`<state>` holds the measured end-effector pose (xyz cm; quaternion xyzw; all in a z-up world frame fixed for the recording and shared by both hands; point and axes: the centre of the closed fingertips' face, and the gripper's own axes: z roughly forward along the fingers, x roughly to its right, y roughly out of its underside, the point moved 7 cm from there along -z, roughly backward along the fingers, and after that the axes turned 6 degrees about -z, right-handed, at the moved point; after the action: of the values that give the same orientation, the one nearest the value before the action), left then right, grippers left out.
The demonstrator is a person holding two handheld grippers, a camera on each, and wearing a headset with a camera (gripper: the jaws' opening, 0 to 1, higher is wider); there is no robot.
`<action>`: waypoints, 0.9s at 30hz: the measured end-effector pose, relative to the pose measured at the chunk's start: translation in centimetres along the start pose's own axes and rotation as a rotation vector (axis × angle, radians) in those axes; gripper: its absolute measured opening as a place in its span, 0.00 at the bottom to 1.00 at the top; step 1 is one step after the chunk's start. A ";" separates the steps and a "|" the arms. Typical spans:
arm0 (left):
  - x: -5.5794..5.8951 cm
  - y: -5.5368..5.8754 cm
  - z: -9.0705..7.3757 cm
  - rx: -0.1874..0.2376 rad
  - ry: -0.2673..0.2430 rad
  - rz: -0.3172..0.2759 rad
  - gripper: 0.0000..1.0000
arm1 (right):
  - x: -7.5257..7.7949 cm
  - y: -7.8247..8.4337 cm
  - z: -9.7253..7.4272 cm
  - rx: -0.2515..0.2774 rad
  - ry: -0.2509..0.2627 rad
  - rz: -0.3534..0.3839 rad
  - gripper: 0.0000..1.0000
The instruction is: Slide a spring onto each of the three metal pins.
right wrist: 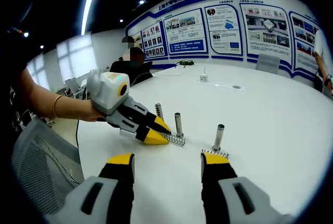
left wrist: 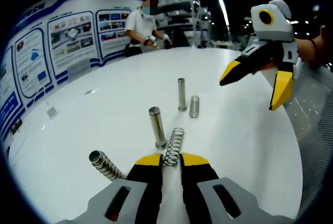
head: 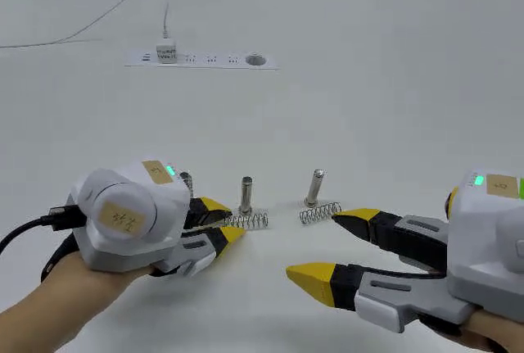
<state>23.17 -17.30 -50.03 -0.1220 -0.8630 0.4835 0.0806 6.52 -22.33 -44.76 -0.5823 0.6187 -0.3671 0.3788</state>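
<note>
Seemingly one of three was done: the leftmost pin (left wrist: 97, 157) carried its fitted spring (left wrist: 110, 168). The left gripper (left wrist: 170, 159) had its jaws pinched on a loose spring (left wrist: 174, 146) beside the bare middle pin (left wrist: 157, 128) at frame centre. The right gripper (head: 312, 245) held its jaws wide apart by the second spring (head: 319, 213) and bare right pin (head: 315, 187).

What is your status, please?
Left gripper shut on middle spring. Right gripper open, beside right spring. Left pin loaded, middle pin and right pin bare. Nothing blocking.
</note>
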 end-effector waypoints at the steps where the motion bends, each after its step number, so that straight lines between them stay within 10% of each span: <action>1: 0.0 0.1 0.0 -0.003 0.004 -0.003 0.12 | 0.0 0.0 0.0 0.001 0.000 0.006 0.53; 17: 0.6 0.2 -0.5 -0.011 0.035 -0.017 0.10 | 0.6 0.3 -0.1 0.007 0.023 0.036 0.52; 27: 1.1 -0.6 -2.1 0.055 0.050 -0.100 0.10 | 0.9 -0.5 -0.4 0.059 0.024 0.092 0.52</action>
<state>22.62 -15.58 -48.43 -0.0885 -0.8522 0.4992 0.1293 6.40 -23.24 -44.17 -0.5371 0.6383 -0.3743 0.4049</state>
